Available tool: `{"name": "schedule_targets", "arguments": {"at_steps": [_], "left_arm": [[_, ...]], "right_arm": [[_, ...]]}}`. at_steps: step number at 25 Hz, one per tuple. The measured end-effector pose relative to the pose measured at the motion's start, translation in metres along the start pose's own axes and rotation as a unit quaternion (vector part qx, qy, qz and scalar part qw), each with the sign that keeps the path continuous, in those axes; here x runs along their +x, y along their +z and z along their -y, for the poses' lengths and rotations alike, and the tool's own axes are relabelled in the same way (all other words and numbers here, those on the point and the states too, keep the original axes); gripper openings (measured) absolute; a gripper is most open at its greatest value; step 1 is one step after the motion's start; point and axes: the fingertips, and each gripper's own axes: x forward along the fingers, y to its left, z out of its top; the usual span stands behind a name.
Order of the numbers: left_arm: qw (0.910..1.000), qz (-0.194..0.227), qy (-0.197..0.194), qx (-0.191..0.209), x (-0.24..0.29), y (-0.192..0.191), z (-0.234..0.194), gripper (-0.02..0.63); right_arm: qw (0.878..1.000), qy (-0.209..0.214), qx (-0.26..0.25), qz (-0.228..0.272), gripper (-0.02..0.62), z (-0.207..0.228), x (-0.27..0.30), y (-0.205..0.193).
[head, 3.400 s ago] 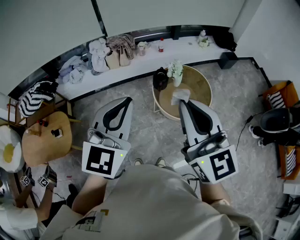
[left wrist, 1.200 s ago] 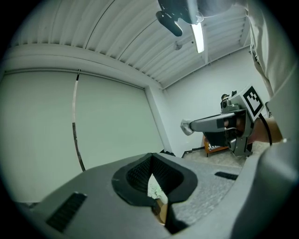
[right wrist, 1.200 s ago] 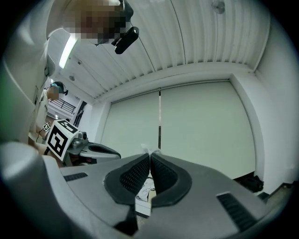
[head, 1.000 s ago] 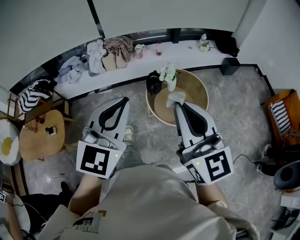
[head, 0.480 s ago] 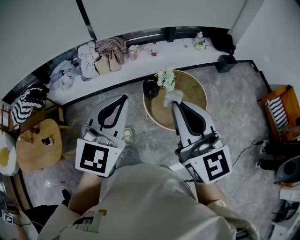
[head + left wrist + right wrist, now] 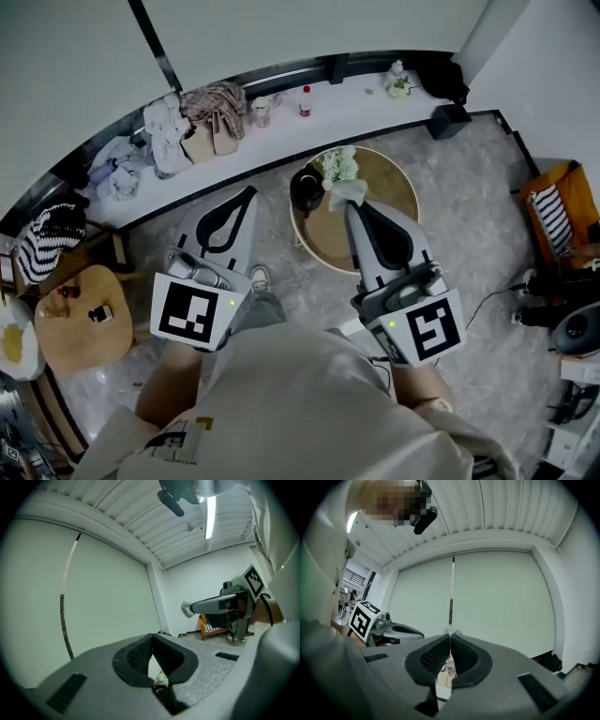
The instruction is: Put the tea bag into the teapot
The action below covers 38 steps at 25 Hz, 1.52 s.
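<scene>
Between pinched tips of the right gripper [image 6: 352, 207], the tea bag [image 6: 346, 192]

No legible words or numbers; only square black-and-white markers on the left cube [image 6: 192, 314] and right cube [image 6: 427, 330].

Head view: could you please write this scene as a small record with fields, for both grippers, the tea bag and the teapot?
left gripper: fingers shut, nothing between them
right gripper: fingers shut on the tea bag
tea bag: pale, seen just right of the teapot, not yet inside
teapot: dark, on the round wooden table, next to white flowers
task state: not done
</scene>
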Motion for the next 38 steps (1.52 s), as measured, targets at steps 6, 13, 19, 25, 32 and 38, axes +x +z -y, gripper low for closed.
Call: {"name": "schedule_targets", "arguments": {"at_steps": [6,13,19,25,32,38], "left_arm": [[0.9995,0.003,-0.031,0.004,0.037,-0.008,-0.059,0.008],[0.9977,0.007,-0.067,-0.001,0.072,-0.024,-0.122,0.008],[0.9956,0.013,-0.092,-0.003,0.095,-0.037,-0.16,0.008],[0.9929,0.019,-0.117,0.0,0.112,-0.045,-0.179,0.008],[0.9913,0.02,-0.13,-0.009,0.124,-0.049,-0.188,0.008],[0.9917,0.014,-0.127,-0.011,0.135,-0.051,-0.188,0.008]], "right_arm": [[1.0,-0.027,0.001,-0.01,0.011,0.01,0.069,-0.002],[0.998,-0.057,0.0,-0.02,0.011,0.017,0.142,-0.009],[0.996,-0.08,-0.009,-0.032,0.011,0.019,0.183,-0.015],[0.994,-0.097,-0.012,-0.047,0.012,0.022,0.209,-0.024],[0.992,-0.11,-0.017,-0.06,0.011,0.032,0.223,-0.025],[0.992,-0.105,-0.016,-0.067,0.011,0.044,0.224,-0.028]]}}
